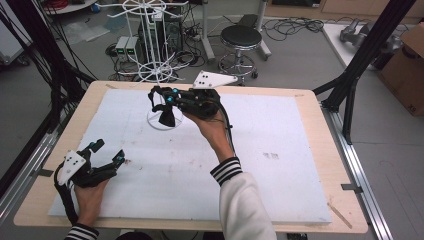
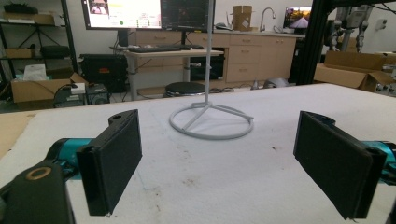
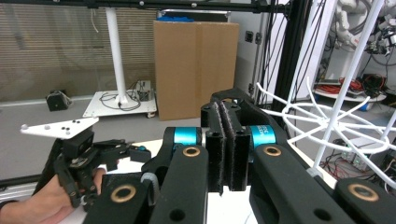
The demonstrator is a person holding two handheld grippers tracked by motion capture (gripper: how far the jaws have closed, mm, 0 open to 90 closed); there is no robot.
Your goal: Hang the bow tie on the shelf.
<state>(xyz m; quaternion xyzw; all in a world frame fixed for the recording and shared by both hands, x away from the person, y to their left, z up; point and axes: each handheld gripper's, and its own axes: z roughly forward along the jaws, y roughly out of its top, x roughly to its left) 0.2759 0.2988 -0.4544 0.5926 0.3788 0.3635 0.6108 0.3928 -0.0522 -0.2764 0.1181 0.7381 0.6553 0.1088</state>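
Note:
A white wire rack stands on a round base (image 1: 161,123) at the back of the white foam board (image 1: 280,170). Its pole and spokes (image 3: 327,116) rise close to the right of my right gripper (image 3: 227,149), whose pads (image 3: 215,149) press flat together with nothing between them. In the high view the right gripper (image 1: 162,105) hovers above the board, right beside the rack's pole. My left gripper (image 1: 107,152) rests low at the board's near left corner, held by a hand. Its jaws (image 2: 224,163) stand wide apart and empty, facing the rack's base (image 2: 211,122).
The foam board lies on a wooden table (image 1: 320,115). Behind the table are a black stool (image 1: 241,37), cables and a black frame leg (image 1: 350,85). A cardboard box (image 3: 196,65) stands in the room beyond.

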